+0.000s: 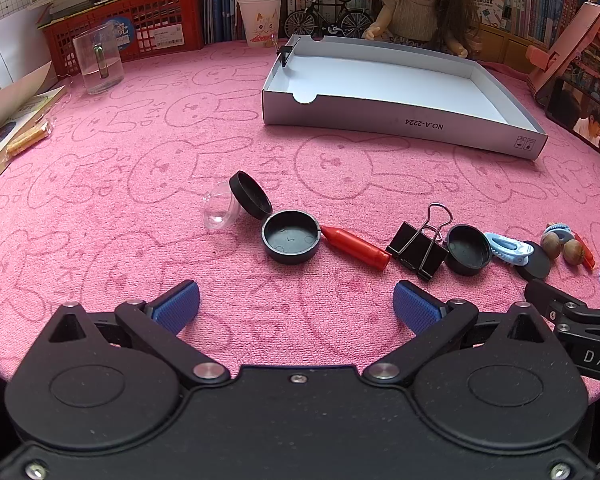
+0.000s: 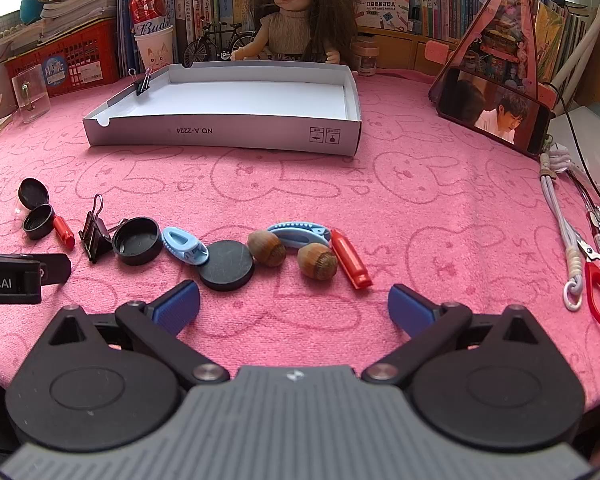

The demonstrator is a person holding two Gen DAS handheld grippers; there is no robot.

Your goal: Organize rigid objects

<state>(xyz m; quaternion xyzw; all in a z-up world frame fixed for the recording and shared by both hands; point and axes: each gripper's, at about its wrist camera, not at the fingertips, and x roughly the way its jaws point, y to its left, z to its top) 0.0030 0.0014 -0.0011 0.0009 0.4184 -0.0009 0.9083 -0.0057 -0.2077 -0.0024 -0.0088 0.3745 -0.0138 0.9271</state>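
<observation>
Holding both grippers, left (image 1: 296,304) and right (image 2: 294,302), jaws apart and empty, I note caps (image 1: 291,241), clips (image 2: 184,247) and nuts (image 2: 317,261) rowed on the cloth (image 2: 420,208) before the tray (image 2: 228,132).

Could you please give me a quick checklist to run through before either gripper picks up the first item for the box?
1. Left gripper open with nothing between its fingers: ok.
2. Right gripper open with nothing between its fingers: ok.
3. White cardboard box has free floor space: ok; only a small binder clip sits on its left wall.
4. Items within view in a row on the pink cloth: ok.
5. Acorns free to grasp: cannot tell; one seems to touch the red whistle.
6. Grippers apart from each other: ok.
</observation>
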